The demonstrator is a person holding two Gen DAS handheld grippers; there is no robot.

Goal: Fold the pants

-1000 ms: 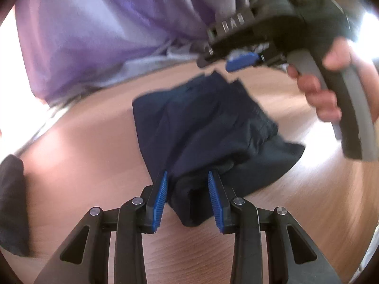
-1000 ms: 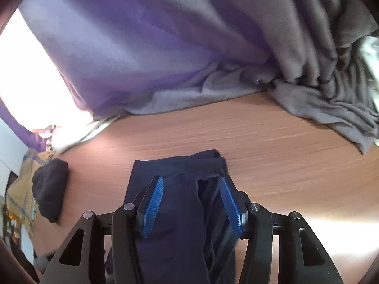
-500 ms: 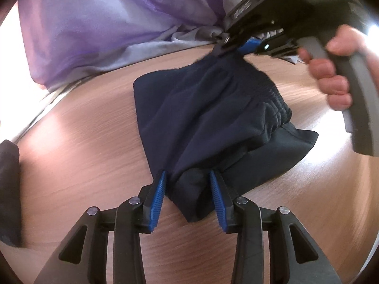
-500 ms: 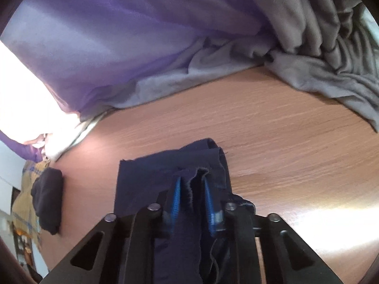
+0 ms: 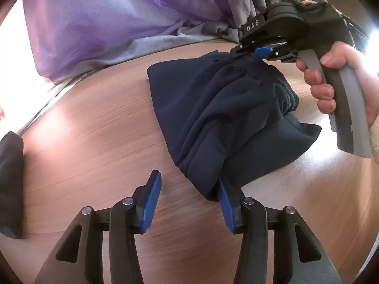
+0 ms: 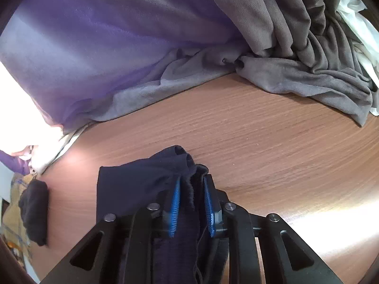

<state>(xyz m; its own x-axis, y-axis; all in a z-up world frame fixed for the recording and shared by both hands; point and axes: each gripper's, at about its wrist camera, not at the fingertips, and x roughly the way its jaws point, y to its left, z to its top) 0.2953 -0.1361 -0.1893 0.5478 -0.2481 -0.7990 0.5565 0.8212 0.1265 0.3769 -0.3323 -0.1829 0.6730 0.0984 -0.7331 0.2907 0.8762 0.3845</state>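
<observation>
Clearly, you are dealing with soft, limp, light cloth: the navy pants (image 5: 227, 108) lie bunched in a rough fold on the wooden tabletop (image 5: 94, 127), sagging wherever unsupported. Your right gripper (image 6: 191, 201) has its fingers closed tight on a gathered edge near the elastic waistband. Your left gripper (image 5: 187, 203) stands wide open, one finger just touching the near corner of the bundle and gripping nothing. Judging by the thickness, take hold through all layers at a corner or the waistband seam; a single layer would likely slide out.
</observation>
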